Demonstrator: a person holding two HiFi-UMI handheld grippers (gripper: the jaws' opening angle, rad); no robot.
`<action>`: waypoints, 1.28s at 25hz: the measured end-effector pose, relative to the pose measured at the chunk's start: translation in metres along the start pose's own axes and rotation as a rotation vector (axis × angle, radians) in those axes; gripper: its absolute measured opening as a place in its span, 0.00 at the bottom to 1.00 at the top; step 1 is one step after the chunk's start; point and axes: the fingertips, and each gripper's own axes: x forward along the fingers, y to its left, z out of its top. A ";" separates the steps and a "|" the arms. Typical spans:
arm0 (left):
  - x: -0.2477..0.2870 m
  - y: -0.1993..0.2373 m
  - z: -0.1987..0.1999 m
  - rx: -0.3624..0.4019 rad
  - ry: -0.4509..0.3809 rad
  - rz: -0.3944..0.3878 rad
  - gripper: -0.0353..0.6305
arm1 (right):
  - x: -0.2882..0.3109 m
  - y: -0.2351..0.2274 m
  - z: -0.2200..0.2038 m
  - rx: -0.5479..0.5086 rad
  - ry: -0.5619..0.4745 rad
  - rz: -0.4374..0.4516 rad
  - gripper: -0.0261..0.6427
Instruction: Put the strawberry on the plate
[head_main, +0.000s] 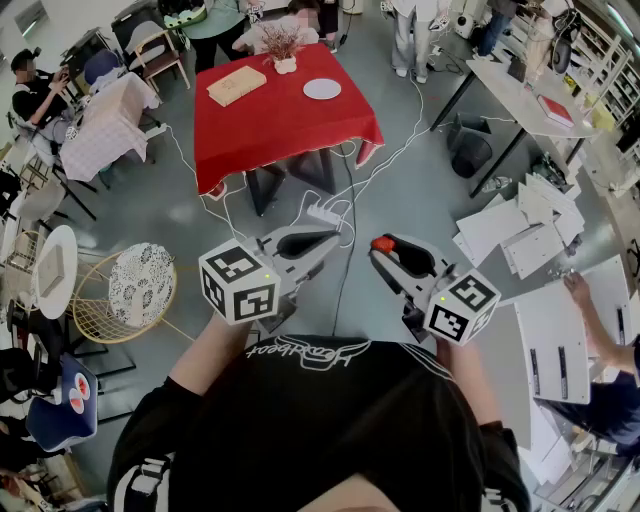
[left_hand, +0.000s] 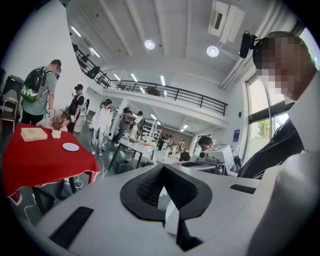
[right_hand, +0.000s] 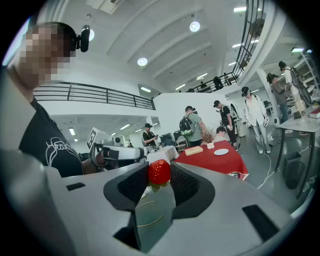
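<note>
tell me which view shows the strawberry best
Right gripper view: the strawberry sits close up, clamped in the right gripper. The head view shows only a small red spot; the left gripper view, nothing clear.

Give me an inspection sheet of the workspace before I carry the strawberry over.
Surface: red-clothed table, ahead across the grey floor.
Job's things: strawberry between the right gripper's pads; white plate on the table, nothing on it.
Clutter: tan box and vase of dried flowers on the table.
Grippers: right gripper shut on strawberry; left gripper shut, empty.
Cables: white cables and power strip on the floor by the table.
Surroundings: people, loose papers, wicker chair.
</note>
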 end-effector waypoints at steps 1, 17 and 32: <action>0.002 0.001 0.000 -0.004 -0.002 0.001 0.06 | 0.000 -0.002 0.000 0.000 0.000 0.001 0.23; 0.028 0.006 -0.008 -0.039 0.017 0.027 0.06 | -0.007 -0.027 -0.004 0.046 0.007 0.037 0.23; 0.102 -0.006 -0.018 -0.090 0.027 0.046 0.06 | -0.056 -0.085 -0.010 0.093 0.013 0.065 0.23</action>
